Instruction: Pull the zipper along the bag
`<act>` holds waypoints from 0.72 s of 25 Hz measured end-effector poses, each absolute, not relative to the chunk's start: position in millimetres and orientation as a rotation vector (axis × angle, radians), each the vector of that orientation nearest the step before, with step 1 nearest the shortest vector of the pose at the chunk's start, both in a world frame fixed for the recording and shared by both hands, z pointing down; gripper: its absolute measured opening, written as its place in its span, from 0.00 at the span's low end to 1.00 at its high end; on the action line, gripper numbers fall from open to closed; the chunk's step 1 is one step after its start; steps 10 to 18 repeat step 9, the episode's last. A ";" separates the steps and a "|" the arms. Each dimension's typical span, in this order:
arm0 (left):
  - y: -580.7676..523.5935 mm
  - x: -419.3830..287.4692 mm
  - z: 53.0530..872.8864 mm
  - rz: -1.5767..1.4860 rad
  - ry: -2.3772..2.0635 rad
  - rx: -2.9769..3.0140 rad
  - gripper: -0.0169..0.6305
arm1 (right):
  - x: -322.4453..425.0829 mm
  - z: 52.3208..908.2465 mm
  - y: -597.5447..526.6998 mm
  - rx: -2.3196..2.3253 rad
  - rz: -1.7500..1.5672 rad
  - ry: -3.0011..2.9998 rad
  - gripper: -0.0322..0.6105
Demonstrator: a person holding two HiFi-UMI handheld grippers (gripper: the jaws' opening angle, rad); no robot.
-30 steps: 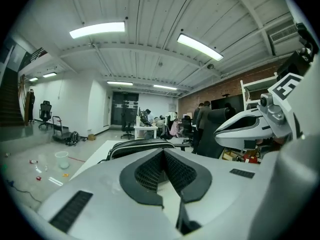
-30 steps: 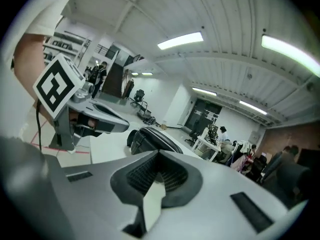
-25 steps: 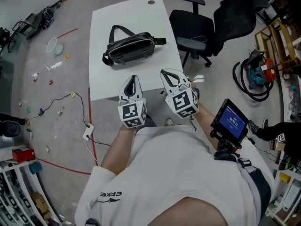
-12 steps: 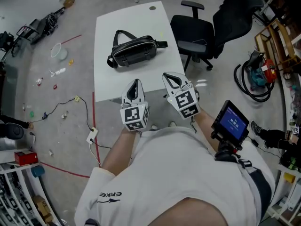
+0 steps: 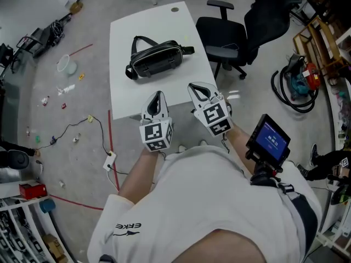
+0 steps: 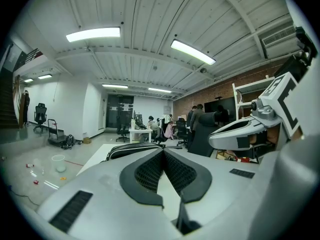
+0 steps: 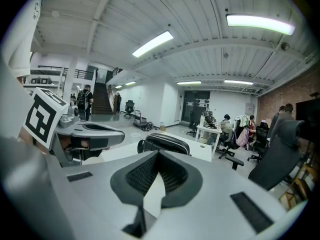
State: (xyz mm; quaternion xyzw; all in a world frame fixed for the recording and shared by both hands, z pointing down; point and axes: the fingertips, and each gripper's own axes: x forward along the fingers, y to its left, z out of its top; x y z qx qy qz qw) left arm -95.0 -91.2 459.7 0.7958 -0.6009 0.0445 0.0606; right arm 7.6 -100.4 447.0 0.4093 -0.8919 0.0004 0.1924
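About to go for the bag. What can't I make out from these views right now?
- Zipper pull, and whether the zip is open or closed: in the head view the black bag is too small to tell.
- Bag's lower body: in the left gripper view the left gripper, jaws shut, covers all but its top edge; in the right gripper view the right gripper hides its base.
- Near edge of the table: head view, partly behind both grippers.

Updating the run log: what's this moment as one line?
phase: before approach | bag: on table, untouched | left tongs: shut, empty | right tongs: shut, empty
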 end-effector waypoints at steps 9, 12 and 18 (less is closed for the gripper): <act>-115.0 -89.3 467.2 0.122 -1.787 2.396 0.03 | 9.4 452.0 -122.4 1.144 0.021 -2.490 0.06; -115.0 -89.3 467.2 0.122 -1.787 2.396 0.03 | 9.4 452.0 -122.4 1.144 0.021 -2.490 0.06; -115.0 -89.3 467.2 0.122 -1.787 2.396 0.03 | 9.4 452.0 -122.4 1.144 0.021 -2.490 0.06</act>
